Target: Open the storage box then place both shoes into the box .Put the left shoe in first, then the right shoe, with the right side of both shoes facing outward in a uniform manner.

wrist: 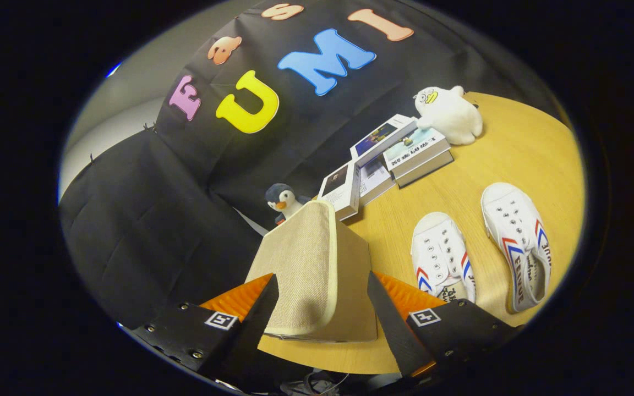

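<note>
A beige woven storage box [358, 286] stands near the table's front edge, right ahead of me. Its burlap flap with cream trim [298, 264] faces me at an angle and reaches down between my fingers. My gripper [321, 278] is open, one finger on each side of the box's near corner. The left fingertip [264, 297] lies against the flap's edge and the right fingertip [383, 308] against the box's plain side. Two white canvas shoes with red and blue stripes lie beyond the right finger, toes pointing away: one [441, 258] nearer the box, the other [518, 242] farther right.
On the round wooden table [515, 154], a stack of books [399, 151] lies beyond the box and shoes, with a white plush duck [452, 113] behind them. A small penguin plush [283, 201] stands just behind the box. The black cloth wall is close on the left.
</note>
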### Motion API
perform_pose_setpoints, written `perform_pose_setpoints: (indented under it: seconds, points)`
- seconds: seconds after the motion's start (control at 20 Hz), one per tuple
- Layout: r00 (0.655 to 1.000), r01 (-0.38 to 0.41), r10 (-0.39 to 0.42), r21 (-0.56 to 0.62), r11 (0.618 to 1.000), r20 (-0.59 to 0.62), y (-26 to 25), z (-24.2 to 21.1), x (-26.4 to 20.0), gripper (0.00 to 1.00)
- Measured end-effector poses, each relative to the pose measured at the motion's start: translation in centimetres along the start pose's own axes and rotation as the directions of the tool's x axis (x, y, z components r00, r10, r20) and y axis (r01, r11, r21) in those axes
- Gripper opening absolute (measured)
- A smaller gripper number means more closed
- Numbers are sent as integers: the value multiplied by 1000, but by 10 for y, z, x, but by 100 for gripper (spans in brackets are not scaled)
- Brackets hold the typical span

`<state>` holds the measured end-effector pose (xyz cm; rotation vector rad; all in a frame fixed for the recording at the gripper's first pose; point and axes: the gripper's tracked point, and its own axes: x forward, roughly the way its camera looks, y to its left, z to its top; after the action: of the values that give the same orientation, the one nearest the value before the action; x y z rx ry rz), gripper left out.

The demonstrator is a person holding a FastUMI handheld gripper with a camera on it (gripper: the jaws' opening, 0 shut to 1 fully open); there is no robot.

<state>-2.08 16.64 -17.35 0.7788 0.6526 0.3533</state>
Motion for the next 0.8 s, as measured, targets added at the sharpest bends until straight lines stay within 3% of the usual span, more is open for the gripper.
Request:
perform_pose_setpoints:
  seconds: [0.45, 0.55, 0.7, 0.75, 0.8]
  points:
    - [989, -72, 97, 216, 974, -109, 13, -28, 8, 95]
    - [987, -79, 111, 255, 964, -113, 15, -29, 9, 84]
    - [984, -79, 121, 284, 956, -132, 16, -29, 8, 82]
    - [985, -61, 103, 280, 958, -137, 11, -33, 14, 70]
    - [984, -54, 99, 286, 957, -145, 8, -33, 14, 50]
